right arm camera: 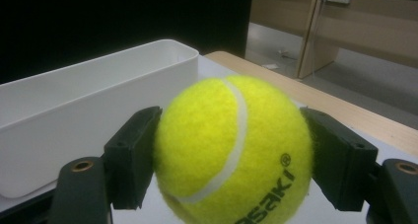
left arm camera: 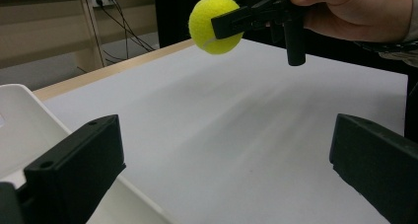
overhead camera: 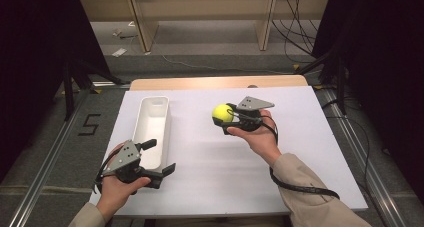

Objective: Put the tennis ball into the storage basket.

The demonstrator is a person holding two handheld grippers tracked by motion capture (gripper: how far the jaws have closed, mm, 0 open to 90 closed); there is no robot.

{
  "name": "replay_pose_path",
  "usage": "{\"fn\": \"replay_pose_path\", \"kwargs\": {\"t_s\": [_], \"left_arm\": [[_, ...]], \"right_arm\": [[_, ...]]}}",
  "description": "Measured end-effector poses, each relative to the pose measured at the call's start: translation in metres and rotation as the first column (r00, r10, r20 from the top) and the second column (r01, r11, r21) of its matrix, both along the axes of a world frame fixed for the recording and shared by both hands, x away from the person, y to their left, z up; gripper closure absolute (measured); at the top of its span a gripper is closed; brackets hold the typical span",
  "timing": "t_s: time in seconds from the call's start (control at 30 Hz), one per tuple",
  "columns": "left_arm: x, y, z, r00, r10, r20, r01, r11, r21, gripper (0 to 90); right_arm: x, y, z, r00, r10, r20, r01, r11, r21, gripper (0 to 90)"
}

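A yellow tennis ball point(overhead camera: 222, 113) hangs above the white board point(overhead camera: 220, 177), with my right gripper point(overhead camera: 226, 118) shut on it; both pads press its sides in the right gripper view, where the ball point(right arm camera: 231, 147) sits close up. From the left gripper view the ball point(left arm camera: 214, 22) appears high up, clamped by the other gripper point(left arm camera: 231, 21). A long white bin point(overhead camera: 151, 129) lies left of the ball and looks empty. My left gripper point(overhead camera: 161, 156) rests at the near left by the bin's near end, jaws wide apart point(left arm camera: 226, 169) with nothing between them.
The white board covers a wooden table point(overhead camera: 215, 81) whose far edge shows behind. Metal rails point(overhead camera: 45, 162) run along both sides on the floor. Wooden shelving point(overhead camera: 200, 12) and cables point(overhead camera: 295, 32) lie beyond the table.
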State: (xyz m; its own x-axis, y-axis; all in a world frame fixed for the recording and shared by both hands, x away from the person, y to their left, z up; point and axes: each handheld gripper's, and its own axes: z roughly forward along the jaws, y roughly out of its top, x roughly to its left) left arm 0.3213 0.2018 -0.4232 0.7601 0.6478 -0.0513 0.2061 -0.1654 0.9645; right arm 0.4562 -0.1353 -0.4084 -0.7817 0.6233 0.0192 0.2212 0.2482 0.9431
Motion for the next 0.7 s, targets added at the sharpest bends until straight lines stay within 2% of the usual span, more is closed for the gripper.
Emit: {"fn": "replay_pose_path", "kwargs": {"t_s": [0.7], "left_arm": [[0.0001, 0.0002, 0.0001, 1.0000, 0.000, 0.001, 0.000, 1.0000, 0.000, 0.0]], "right_arm": [[0.0014, 0.0073, 0.0017, 0.9999, 0.012, 0.009, -0.012, 0.9999, 0.002, 27.7]]}}
